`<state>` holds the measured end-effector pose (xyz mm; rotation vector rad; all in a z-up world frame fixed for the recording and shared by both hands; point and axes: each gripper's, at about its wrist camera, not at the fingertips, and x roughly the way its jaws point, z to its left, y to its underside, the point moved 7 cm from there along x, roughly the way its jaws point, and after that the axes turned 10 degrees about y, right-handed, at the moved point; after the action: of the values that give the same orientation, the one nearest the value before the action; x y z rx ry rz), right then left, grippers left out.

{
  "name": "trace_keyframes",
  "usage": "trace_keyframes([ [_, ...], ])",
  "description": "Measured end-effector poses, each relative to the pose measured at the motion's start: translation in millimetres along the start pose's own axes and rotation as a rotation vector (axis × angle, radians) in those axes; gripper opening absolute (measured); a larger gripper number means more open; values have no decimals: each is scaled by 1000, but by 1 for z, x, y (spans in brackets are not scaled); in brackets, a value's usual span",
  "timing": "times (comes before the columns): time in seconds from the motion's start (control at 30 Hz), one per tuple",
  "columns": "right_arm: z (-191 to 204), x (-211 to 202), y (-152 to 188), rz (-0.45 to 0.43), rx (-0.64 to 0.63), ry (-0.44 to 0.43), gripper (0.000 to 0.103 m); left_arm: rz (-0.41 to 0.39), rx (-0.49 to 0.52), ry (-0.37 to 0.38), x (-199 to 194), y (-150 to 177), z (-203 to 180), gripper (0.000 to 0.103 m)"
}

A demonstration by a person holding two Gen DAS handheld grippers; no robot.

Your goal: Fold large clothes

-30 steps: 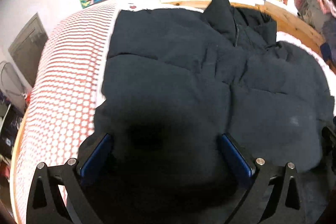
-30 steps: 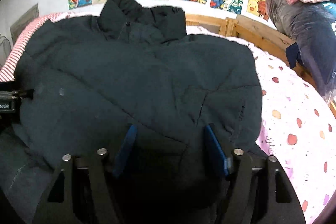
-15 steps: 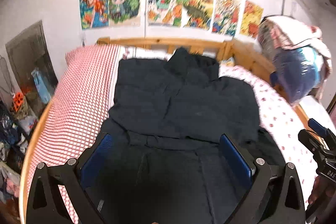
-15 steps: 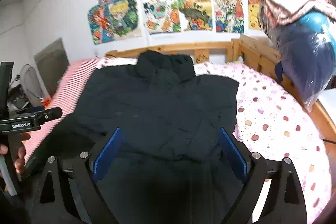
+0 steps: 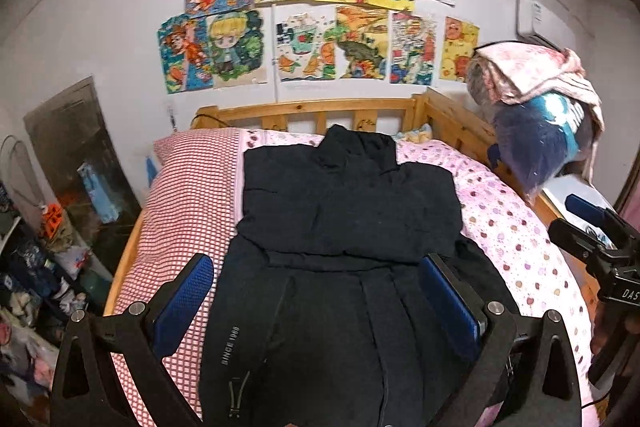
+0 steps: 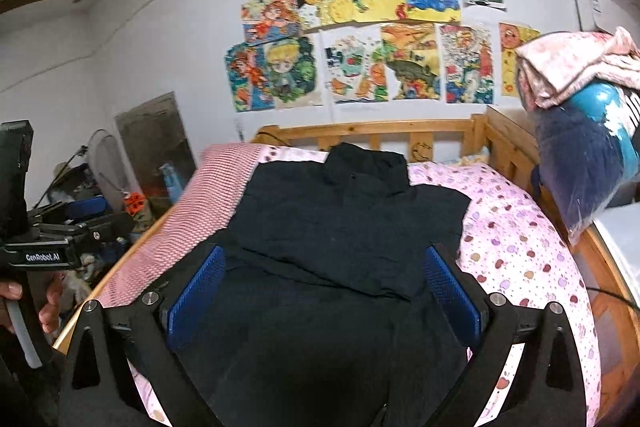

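A large black padded jacket [image 5: 344, 227] is laid along the wooden-framed bed [image 5: 312, 109], collar at the far end, lower half folded over. The left gripper [image 5: 316, 291] and right gripper [image 6: 324, 283] are held above it, fingers spread wide and released, nothing grasped.

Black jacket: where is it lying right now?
In both wrist views the black jacket lies flat mid-bed, collar toward the wooden headboard, between the red checked pillow and the pink spotted sheet.
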<state>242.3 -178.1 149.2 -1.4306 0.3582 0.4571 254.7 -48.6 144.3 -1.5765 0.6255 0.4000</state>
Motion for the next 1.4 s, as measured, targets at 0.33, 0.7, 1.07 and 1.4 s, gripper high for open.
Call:
trace_keyframes([
  [0.33, -28, 54, -59, 21, -33, 32, 97, -28, -92, 21, 92, -71, 43, 103],
  [0.7, -81, 249, -116, 141, 85, 22, 97, -19, -72, 180, 305, -156, 63, 103],
  [1.07, -84, 457, -106, 278, 69, 27, 80, 111, 8, 294, 496, -194, 35, 66],
  [1.4, -79, 531, -92, 365, 35, 66, 43, 109, 70, 322, 515, -194, 32, 7],
])
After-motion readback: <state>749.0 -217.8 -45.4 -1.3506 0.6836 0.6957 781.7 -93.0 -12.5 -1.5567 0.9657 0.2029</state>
